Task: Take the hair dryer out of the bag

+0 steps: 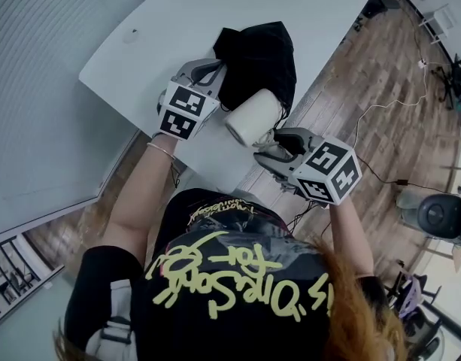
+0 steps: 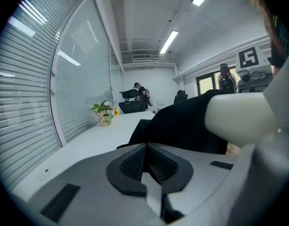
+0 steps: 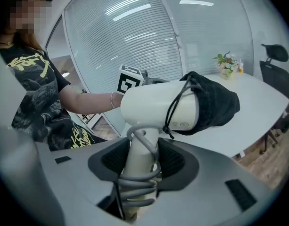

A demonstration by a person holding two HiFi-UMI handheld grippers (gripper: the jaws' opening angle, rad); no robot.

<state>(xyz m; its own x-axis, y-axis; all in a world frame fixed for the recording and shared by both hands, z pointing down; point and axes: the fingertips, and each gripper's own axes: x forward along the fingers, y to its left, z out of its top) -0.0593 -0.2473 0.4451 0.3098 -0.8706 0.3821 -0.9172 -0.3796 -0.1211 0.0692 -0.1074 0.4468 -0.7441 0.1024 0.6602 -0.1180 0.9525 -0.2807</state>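
A white hair dryer (image 1: 253, 117) hangs over the near edge of the white table (image 1: 215, 13), its barrel end still inside a black drawstring bag (image 1: 260, 55). My right gripper (image 1: 271, 145) is shut on the dryer's handle (image 3: 137, 159), which has grey cord wound round it. The bag (image 3: 212, 105) covers the far half of the barrel (image 3: 153, 107), and its drawstring crosses the white shell. My left gripper (image 1: 215, 70) sits at the bag's left edge. In the left gripper view its jaws (image 2: 146, 159) are shut, and the black cloth (image 2: 182, 126) runs right down to their tips.
A small flower pot (image 2: 105, 114) stands on the table far beyond the bag. A glass wall with blinds (image 1: 42, 74) runs along the left. Cables (image 1: 395, 126) trail over the wooden floor on the right. An office chair (image 3: 276, 65) is beside the table.
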